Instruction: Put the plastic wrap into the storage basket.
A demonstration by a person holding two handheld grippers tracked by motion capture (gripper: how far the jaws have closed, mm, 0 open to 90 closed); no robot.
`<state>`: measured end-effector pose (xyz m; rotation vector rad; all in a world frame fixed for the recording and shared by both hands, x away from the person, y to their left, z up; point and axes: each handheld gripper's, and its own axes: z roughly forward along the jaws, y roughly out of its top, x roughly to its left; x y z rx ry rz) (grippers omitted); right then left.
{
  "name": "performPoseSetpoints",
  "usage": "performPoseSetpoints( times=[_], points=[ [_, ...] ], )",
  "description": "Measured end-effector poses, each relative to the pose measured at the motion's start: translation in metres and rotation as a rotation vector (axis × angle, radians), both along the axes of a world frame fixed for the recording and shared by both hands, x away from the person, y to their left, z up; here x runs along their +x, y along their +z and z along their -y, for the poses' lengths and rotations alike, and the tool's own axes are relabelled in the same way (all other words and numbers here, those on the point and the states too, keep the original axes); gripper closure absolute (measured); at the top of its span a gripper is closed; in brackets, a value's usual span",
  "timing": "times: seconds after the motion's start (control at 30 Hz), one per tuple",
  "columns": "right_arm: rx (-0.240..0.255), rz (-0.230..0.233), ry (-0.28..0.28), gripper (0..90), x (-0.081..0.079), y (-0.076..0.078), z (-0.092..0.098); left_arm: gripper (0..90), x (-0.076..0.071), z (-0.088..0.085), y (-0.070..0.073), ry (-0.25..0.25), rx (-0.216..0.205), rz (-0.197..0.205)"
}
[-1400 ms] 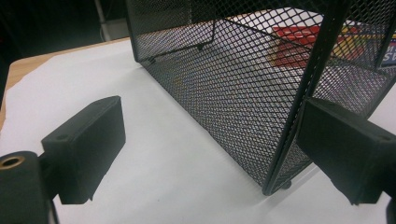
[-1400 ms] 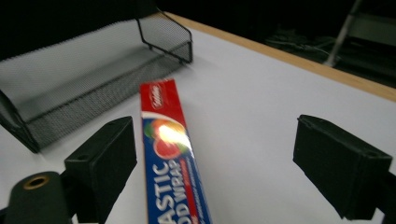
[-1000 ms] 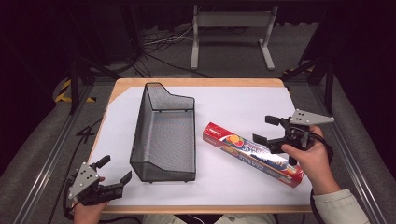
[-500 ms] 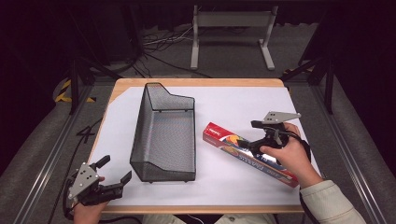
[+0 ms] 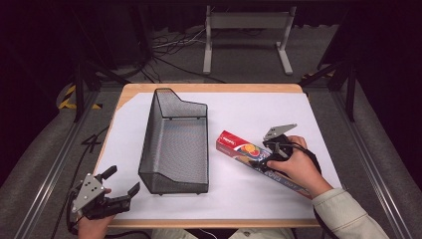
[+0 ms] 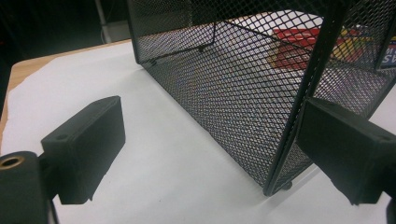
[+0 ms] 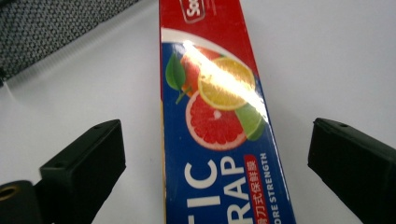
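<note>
Hovering at the near left corner of the desk (image 5: 298, 104), the left gripper (image 5: 122, 187) rests in the person's left hand with its fingers (image 6: 84, 144) spread wide and holding nothing. In the left gripper view the near corner post of the mesh basket (image 6: 243, 93) stands between those fingers, closer to the one on the right of that view, touching neither.

Farther in and to the right, the right gripper (image 5: 260, 153) sits low over the plastic wrap box (image 5: 238, 147), held in the person's right hand (image 5: 293, 167). Its fingers (image 7: 81, 161) are released too, one on each side of the box with white paper showing in both gaps.

The box (image 7: 215, 116) lies flat on the white sheet, angled, its red end nearest the basket (image 5: 174, 144) and just beside its right wall. The basket stands upright in the middle-left of the desk, empty.
</note>
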<state>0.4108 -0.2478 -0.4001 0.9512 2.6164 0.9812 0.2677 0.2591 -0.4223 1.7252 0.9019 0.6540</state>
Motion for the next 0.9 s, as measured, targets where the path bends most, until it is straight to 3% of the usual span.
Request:
performPoseSetpoints(
  times=[0.43,0.53,0.63,0.73,0.9],
  points=[
    [-0.121,-0.047,0.004,11.6,-0.002,-0.006,0.001,8.9,0.0,0.0,0.0,0.001,0.001,0.001],
    [-0.183,-0.071,0.005,15.6,-0.002,-0.01,0.001,8.9,0.0,0.0,0.0,0.001,0.001,0.0],
    [-0.203,-0.077,0.003,17.6,-0.001,-0.011,0.002,8.9,0.0,0.0,0.0,0.001,0.0,0.0],
    [-0.255,-0.107,-0.012,22.2,-0.002,-0.015,0.003,8.9,0.0,0.0,0.0,0.0,-0.001,-0.003],
    [-0.267,-0.123,-0.005,30.1,-0.003,-0.015,0.003,8.9,0.0,0.0,0.0,0.001,-0.001,0.0]
  ],
)
